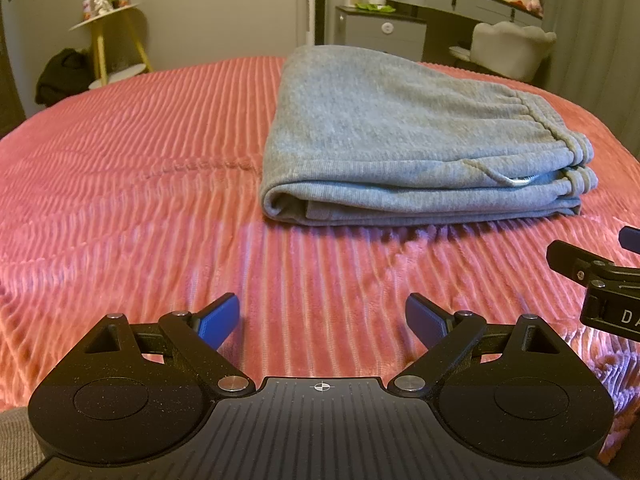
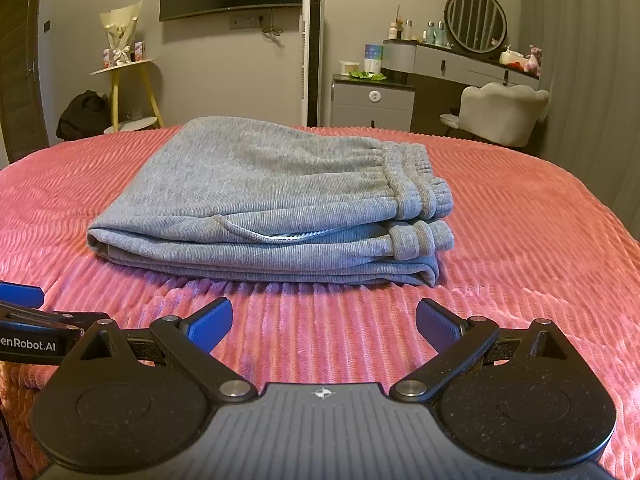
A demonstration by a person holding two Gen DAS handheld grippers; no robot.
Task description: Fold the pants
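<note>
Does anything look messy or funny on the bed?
Mostly neat. The gray pants lie folded on the pink blanket. One small thing: a pocket gapes along the front edge, showing pale lining. Both tongs, left and right, are open and touch nothing.

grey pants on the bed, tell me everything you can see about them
The grey pants are soft ribbed knit, folded into a flat stack of several layers on the pink ribbed bedspread. The gathered elastic waistband lies on the right end, a rounded fold on the left. A pocket opening shows pale lining on the near side. Only the bedspread touches them; the left gripper and right gripper are open, short of them.
</note>
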